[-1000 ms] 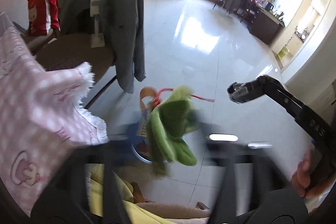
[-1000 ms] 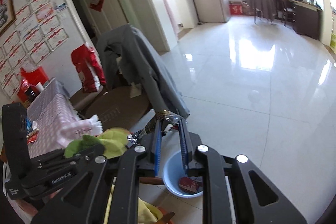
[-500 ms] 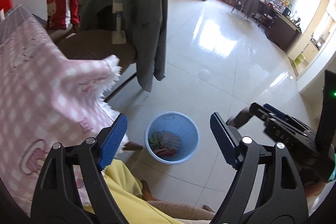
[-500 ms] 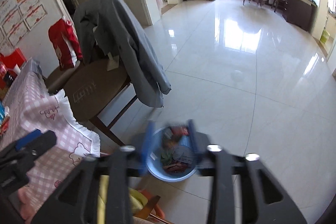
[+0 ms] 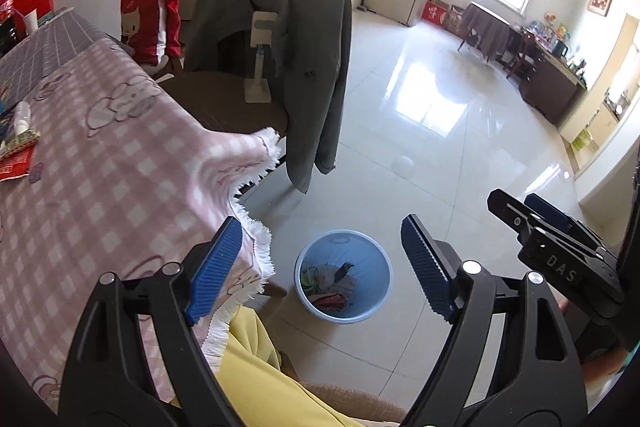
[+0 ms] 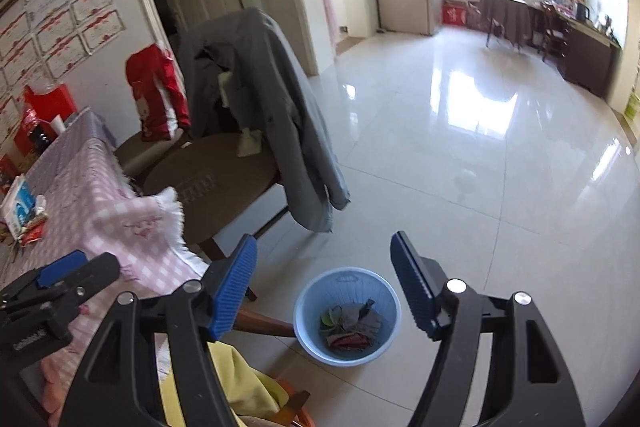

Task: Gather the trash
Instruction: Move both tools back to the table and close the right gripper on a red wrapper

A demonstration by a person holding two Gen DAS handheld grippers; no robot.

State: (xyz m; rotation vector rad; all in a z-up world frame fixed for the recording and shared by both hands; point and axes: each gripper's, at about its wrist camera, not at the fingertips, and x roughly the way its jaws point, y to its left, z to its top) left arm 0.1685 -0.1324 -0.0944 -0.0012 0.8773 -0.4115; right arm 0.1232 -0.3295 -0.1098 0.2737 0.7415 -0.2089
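A light blue trash bin stands on the tiled floor by the table corner, with green, grey and red scraps inside. It also shows in the right wrist view. My left gripper is open and empty above the bin. My right gripper is open and empty, also above it. More trash, red and white wrappers, lies on the pink checked tablecloth at far left.
A chair draped with a grey jacket stands behind the bin. A second chair carries a red garment. Yellow cloth lies below the grippers. Shiny tiled floor stretches right toward a dark cabinet.
The left gripper let go of a green rag, which fell into the bin. The right gripper opened from shut. Both grippers pulled back and up from the bin.
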